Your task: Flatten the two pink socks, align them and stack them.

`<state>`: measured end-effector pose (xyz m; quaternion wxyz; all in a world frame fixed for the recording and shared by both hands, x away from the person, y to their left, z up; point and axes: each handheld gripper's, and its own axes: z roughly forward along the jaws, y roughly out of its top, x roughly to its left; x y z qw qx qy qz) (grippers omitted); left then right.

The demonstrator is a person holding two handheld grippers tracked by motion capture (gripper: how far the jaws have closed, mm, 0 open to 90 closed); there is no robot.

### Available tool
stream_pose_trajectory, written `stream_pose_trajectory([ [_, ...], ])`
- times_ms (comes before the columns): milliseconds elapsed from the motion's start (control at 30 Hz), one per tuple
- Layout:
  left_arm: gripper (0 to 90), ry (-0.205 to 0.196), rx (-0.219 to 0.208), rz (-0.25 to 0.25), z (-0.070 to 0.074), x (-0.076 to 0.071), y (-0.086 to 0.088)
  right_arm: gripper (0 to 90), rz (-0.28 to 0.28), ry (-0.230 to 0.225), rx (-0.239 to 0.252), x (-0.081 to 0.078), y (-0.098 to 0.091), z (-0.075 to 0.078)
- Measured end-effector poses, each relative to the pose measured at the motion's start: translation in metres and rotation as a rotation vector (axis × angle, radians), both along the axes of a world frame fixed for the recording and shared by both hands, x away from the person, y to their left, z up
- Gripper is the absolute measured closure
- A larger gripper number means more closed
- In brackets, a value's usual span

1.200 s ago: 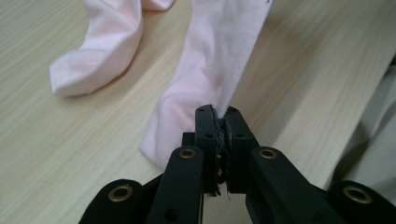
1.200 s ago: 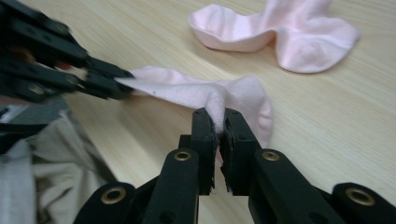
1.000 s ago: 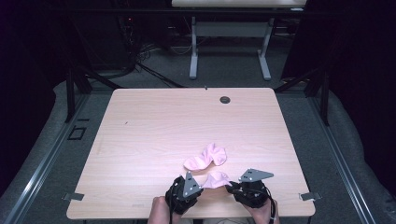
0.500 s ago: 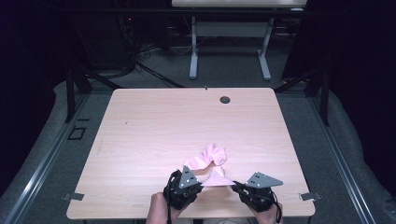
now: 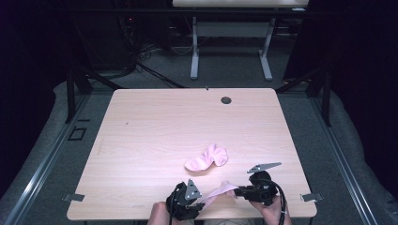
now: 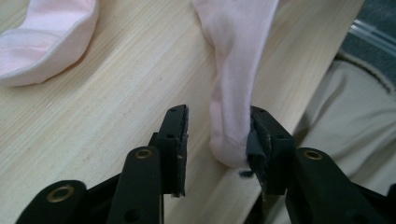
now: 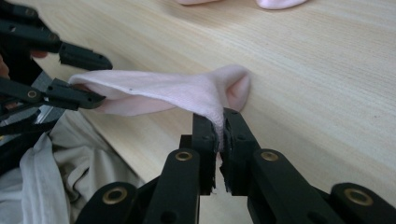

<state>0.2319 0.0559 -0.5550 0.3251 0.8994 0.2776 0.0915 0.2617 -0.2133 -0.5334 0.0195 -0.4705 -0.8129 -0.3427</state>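
Observation:
A crumpled pink sock [image 5: 206,159] lies on the wooden table [image 5: 155,136], a little in front of the middle. A second pink sock [image 5: 219,192] is stretched out along the table's front edge between the two grippers. My right gripper [image 7: 219,126] is shut on this sock's folded end [image 7: 219,93]. In the high view it is the right gripper [image 5: 238,191] near the front edge. My left gripper [image 6: 217,149] is open around the sock's other end [image 6: 233,93], which rests against one jaw. It appears in the high view as the left gripper [image 5: 199,202], and the crumpled sock [image 6: 42,42] lies beyond it.
A small dark round grommet [image 5: 226,100] sits near the table's far edge. The front edge of the table runs right under both grippers, with the person's light clothing [image 6: 355,116] below it. Another table's legs [image 5: 195,51] stand on the floor beyond.
The right gripper has moved right and toward the front edge, pulling the second sock out long between the grippers. The crumpled sock has stayed in place.

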Motion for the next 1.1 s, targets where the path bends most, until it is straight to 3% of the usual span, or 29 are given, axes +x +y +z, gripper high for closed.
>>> stream_pose_trajectory([
  [167,78.3,-0.002,-0.043,0.044,-0.007,0.006,0.007,81.4,-0.067,-0.023,-0.054,0.011,-0.001,-0.005],
  [300,86.5,-0.003,-0.078,0.079,-0.006,0.010,0.010,64.4,-0.106,-0.080,-0.097,0.014,0.002,-0.016],
  [400,86.8,0.004,-0.092,0.101,-0.005,0.011,0.013,52.7,-0.116,-0.103,-0.036,0.006,0.002,-0.027],
  [533,86.9,0.019,-0.107,0.118,-0.004,0.010,0.013,48.3,-0.131,-0.140,0.045,-0.010,0.000,-0.035],
  [633,87.0,0.017,-0.120,0.123,-0.004,0.010,0.012,46.6,-0.135,-0.162,0.060,-0.018,0.002,-0.035],
  [700,87.0,0.017,-0.125,0.125,-0.004,0.010,0.011,45.4,-0.136,-0.161,0.042,-0.019,0.008,-0.038],
  [767,87.1,0.015,-0.126,0.124,-0.004,0.009,0.011,49.9,-0.141,-0.168,0.029,-0.017,0.013,-0.043],
  [933,87.1,0.007,-0.133,0.128,0.002,0.009,0.015,80.2,-0.155,-0.210,0.019,-0.014,0.017,-0.044],
  [1067,87.0,0.010,-0.157,0.124,0.014,0.007,0.025,84.3,-0.134,-0.237,-0.021,-0.020,0.011,-0.024],
  [1100,87.0,0.018,-0.166,0.121,0.017,0.007,0.027,84.5,-0.116,-0.224,-0.033,-0.021,0.008,-0.018],
])
